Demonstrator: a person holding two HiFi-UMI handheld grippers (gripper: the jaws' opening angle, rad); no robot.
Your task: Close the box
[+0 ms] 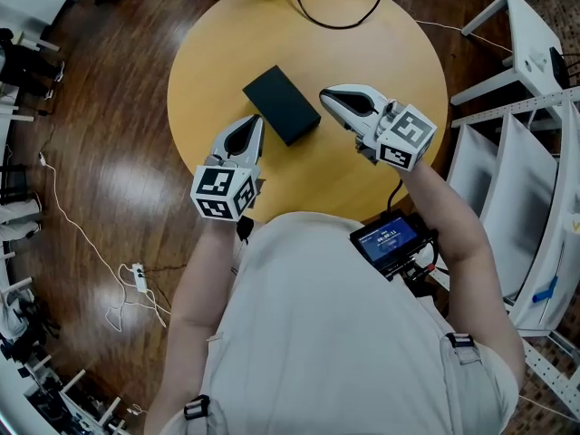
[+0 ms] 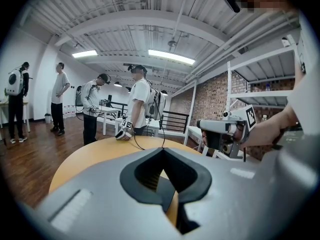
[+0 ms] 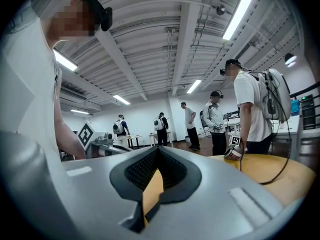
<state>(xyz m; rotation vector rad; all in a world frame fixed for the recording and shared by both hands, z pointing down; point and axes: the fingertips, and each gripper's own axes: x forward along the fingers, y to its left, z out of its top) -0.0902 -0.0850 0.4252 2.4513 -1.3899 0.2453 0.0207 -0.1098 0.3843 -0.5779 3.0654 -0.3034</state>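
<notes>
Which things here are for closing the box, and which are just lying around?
For the job:
- the flat dark rectangular box, on the round yellow wooden table
- the left tongs and the right tongs, both shut and empty, one on either side of the box

Just lying about:
- the looped black cable on the table
- the white power strip on the floor
- the white shelf rack
</notes>
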